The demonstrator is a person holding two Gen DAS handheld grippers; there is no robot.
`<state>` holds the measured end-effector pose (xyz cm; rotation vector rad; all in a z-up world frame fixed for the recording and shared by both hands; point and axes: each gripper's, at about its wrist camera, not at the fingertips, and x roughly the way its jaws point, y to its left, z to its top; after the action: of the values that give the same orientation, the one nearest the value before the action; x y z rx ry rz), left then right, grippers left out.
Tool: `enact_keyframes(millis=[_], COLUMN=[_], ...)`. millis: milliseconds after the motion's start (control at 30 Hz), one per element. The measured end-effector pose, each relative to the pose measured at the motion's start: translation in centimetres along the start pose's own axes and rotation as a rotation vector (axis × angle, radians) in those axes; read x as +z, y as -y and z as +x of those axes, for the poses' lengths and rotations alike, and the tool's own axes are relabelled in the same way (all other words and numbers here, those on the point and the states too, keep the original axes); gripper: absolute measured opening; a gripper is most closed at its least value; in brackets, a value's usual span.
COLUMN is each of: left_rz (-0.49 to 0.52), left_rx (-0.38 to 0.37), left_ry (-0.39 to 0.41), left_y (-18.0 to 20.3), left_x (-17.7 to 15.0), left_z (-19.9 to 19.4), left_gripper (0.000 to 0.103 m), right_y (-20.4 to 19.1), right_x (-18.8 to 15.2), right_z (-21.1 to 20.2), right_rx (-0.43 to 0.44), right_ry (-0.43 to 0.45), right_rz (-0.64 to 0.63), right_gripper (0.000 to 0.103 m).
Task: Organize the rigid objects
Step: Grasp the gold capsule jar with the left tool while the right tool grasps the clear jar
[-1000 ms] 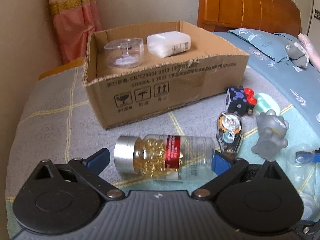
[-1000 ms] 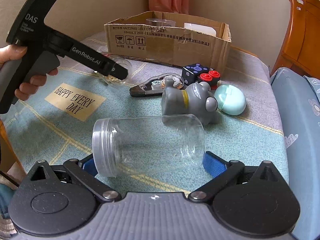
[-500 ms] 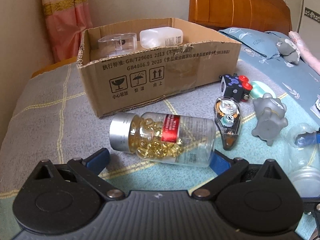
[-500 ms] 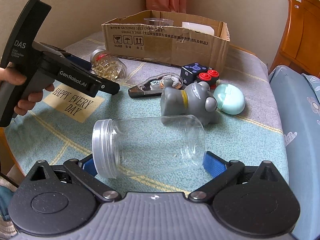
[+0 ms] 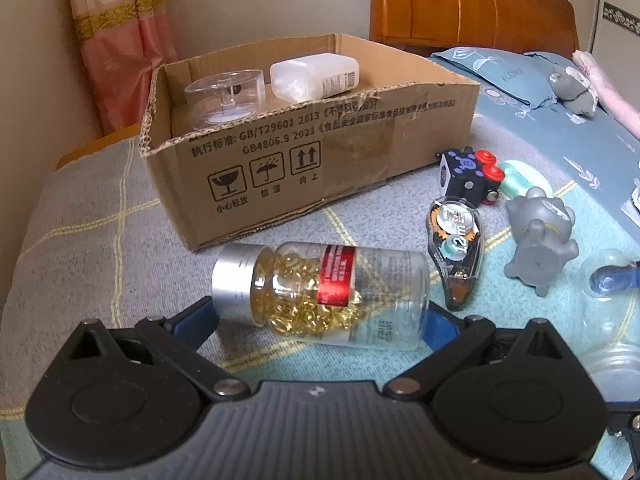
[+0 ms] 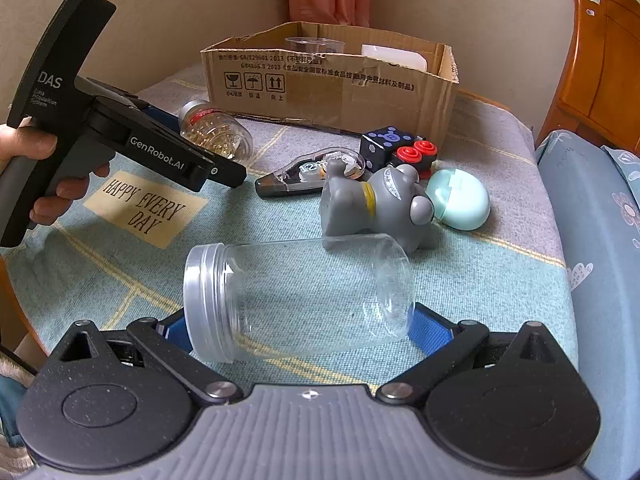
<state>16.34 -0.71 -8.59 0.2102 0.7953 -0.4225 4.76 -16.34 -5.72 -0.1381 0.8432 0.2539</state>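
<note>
the capsule bottle [image 5: 320, 294] is clamped end to end by the left tongs [image 5: 318, 316], the empty, slippery jar [image 6: 298, 300] likewise by the right tongs [image 6: 298, 328].

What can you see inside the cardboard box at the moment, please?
Inside the cardboard box sit a clear plastic container and, beside it, a white plastic bottle. The front wall hides the box floor and anything lying low on it.
</note>
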Motion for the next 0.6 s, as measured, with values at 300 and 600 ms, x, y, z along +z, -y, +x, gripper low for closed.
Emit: enact_keyframes(millis=[300,600], left_rz=[0.023,0.026], left_rx=[-0.009,-0.024], left_ry=[0.018,0.026], left_y=[0.0,-0.2], left_x=[0.5,0.8], left_z=[-0.4,-0.6], left_gripper=[0.100,0.093], right_y=[-0.2,-0.4], right_x=[0.4,1.2], right_z=[-0.4,-0.7], right_rx=[0.010,0.002], right_ry=[-0.008,-0.004], right_rz=[0.015,0.027], right_gripper=[0.103,0.097])
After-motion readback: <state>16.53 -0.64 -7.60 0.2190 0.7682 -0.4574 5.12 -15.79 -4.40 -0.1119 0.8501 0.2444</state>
